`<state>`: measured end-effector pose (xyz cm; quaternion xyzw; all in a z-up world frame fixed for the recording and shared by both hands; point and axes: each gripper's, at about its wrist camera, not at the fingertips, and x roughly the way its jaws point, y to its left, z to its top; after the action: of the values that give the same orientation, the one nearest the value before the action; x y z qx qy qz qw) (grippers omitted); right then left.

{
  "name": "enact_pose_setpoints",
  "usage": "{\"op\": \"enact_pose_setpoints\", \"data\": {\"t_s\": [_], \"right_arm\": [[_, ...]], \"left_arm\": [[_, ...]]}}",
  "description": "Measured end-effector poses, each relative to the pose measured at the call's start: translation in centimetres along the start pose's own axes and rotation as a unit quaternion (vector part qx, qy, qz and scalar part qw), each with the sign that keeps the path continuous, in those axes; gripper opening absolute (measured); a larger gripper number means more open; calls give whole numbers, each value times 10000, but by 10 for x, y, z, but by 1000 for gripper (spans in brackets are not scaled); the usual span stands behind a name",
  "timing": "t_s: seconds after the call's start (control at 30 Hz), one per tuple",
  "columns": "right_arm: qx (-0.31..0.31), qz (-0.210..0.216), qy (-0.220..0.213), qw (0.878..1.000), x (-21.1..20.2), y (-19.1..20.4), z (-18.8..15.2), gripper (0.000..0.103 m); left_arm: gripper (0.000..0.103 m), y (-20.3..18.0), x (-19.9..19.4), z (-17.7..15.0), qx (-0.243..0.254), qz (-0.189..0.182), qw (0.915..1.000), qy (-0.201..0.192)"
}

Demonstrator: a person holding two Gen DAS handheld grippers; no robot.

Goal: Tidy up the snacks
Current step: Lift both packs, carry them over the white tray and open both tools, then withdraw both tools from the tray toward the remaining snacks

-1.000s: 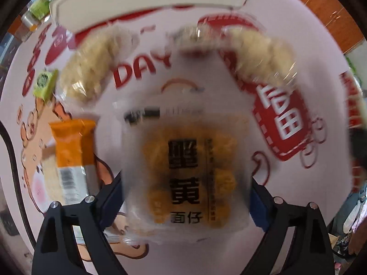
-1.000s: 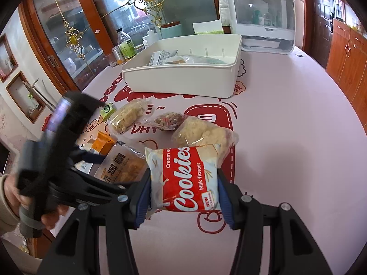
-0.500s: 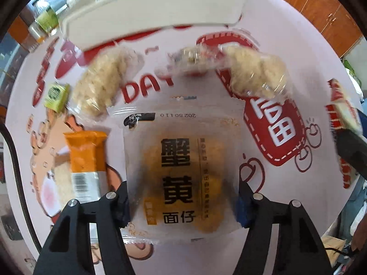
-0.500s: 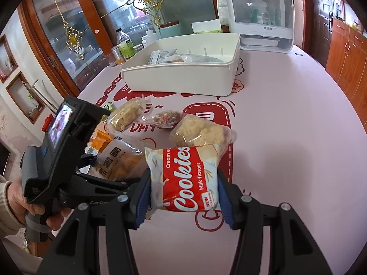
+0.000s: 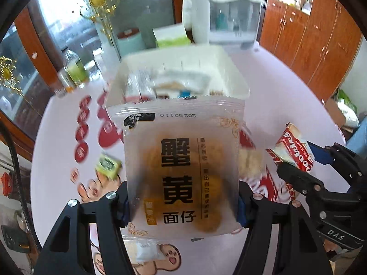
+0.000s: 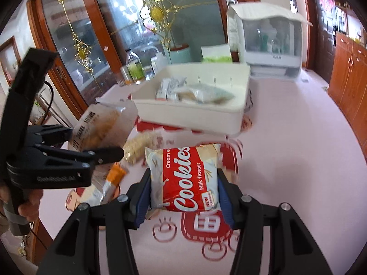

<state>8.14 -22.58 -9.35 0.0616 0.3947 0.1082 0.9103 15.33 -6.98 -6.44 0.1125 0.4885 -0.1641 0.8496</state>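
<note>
The worktop point(image 6: 286, 137) is covered by a pale pink cloth printed with red cartoon motifs and lettering. Behind it, across the top of both views, stand glass doors in reddish wood frames with gold ornaments; wooden cabinets point(image 5: 321, 45) fill the right edge.

At the far side of the worktop, upper centre of the right wrist view, sits a white plastic bin point(image 6: 190, 112) already holding several wrapped snacks. Behind it at upper right stands a white appliance with a clear front point(image 6: 268, 36). To the left of the bin are a bottle with a green label point(image 6: 134, 65) and small jars, blurred.

The left claw point(image 5: 181, 204) is clamped on a frosted packet of crab-roe noodle snack point(image 5: 181, 160), held clear of the worktop; in the left wrist view the packet fills the centre and hides the near wall of the bin. The right claw point(image 6: 183, 194) is clamped on a red-and-white pack of cream cookies point(image 6: 183, 178), at lower centre of the right wrist view, also held above the cloth.

Loose items on the cloth: a small green packet point(image 5: 107, 166) at left centre of the left wrist view, an orange-and-white packet point(image 6: 110, 183) below the left claw in the right wrist view, and a clear bag of puffed-rice snack point(image 6: 140, 149) between the two claws. A hand point(image 6: 25, 206) grips the left tool's handle at the lower left edge.
</note>
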Motion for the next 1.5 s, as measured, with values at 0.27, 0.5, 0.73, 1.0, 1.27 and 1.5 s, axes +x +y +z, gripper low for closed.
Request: {"op": "enact_pose_setpoints", "data": {"t_s": [0.27,0.5,0.73,1.0,1.27,1.5], "right_arm": [[137,-42,-558,9983,-7,0,69,53],[211,-69,-886,9958,-8,-11,126,53],[194,-264,-940,9950,13,-16,177,53],[341,-432,-375,9978,87,-21,197,61],[613,-427,-99,9972,115,-32,175,89],[849,-324,-222,9956,98,-37,163,94]], "left_arm": [[65,23,-29,63,23,324,9976,-605],[65,40,-34,125,72,623,9931,-995],[66,58,-13,161,-101,597,9924,-1074],[94,75,56,170,-306,533,9962,-610],[94,85,92,166,-619,500,9966,-214],[94,75,79,157,-615,368,9970,-302]]}}
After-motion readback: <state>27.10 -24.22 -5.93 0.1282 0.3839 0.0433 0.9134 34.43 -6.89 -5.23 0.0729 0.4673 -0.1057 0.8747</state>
